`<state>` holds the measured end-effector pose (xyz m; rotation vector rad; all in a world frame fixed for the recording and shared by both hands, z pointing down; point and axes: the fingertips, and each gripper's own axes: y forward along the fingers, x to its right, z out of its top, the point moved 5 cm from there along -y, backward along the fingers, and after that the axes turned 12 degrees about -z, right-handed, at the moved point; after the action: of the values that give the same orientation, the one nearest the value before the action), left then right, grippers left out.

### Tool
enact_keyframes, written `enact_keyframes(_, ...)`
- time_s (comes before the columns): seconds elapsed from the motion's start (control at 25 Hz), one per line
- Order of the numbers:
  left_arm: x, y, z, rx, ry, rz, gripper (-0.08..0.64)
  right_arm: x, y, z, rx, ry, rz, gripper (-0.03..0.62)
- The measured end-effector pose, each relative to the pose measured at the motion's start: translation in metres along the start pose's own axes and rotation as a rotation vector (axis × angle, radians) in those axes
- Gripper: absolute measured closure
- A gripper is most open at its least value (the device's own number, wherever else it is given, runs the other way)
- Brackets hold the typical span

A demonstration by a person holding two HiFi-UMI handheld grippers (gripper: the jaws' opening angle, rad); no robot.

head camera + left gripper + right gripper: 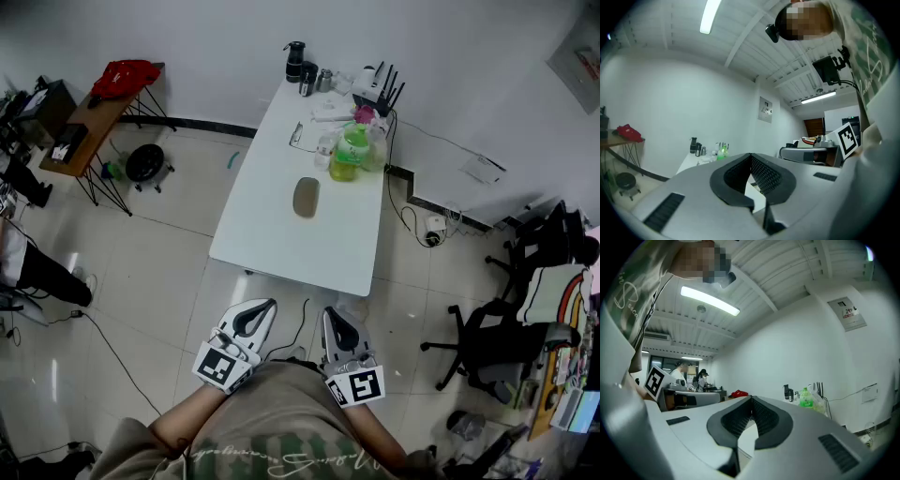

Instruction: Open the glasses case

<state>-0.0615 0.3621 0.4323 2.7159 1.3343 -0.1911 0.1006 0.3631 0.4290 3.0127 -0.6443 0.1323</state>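
- Straight ahead at twelve o'clock from the person: white table (272,234), its long axis running away and its near edge well apart from both grippers.
- Left gripper (263,308) sits at seven o'clock of the head view and right gripper (333,319) at five o'clock. Both are level and close to the person's torso (281,417). Each gripper's own view shows its jaws pressed together with nothing between them.
- Green bottle (346,156) stands toward the far end, at one o'clock of the case.
- Glasses case (306,198) is a tan oval lying flat mid-table. It looks closed and untouched, with bare tabletop all round.
- Judgement: the step in hand is the approach.
  - Spread both jaws before arriving and come in low from six o'clock.
  - Pin the base with one gripper and lift the lid edge with the other.
  - The seam and hinge side are too small to tell from here, so check them up close before committing.
  - Stay clear of the bottle.
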Motion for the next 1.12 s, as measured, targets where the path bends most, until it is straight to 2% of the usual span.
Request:
enact_keyframes(0.2,0.004,0.012,-0.005,0.014,-0.02,0.041,0.552,0.006,0.0,-0.006,-0.024,0.023,0.037,0.583)
enact_keyframes(0.44,0.023,0.035,-0.003,0.04,0.032,0.072,0.552,0.022,0.001,-0.007,-0.022,0.048,0.109,0.583)
enact_keyframes(0.6,0.034,0.035,-0.022,-0.001,0.0,0.096,0.552,0.04,0.008,-0.014,-0.04,0.086,0.099,0.583)
enact_keyframes(0.84,0.003,0.028,-0.017,0.029,-0.015,0.151,0.552,0.026,0.023,-0.028,-0.092,0.066,0.138,0.583)
enact_keyframes(1.0,-0.032,0.042,-0.017,0.035,-0.019,0.125,0.552,0.021,0.046,-0.039,-0.117,0.039,0.144,0.583)
enact_keyframes(1.12,-0.069,0.061,-0.016,0.02,-0.025,0.071,0.552,0.03,0.07,-0.037,-0.124,0.033,0.102,0.583)
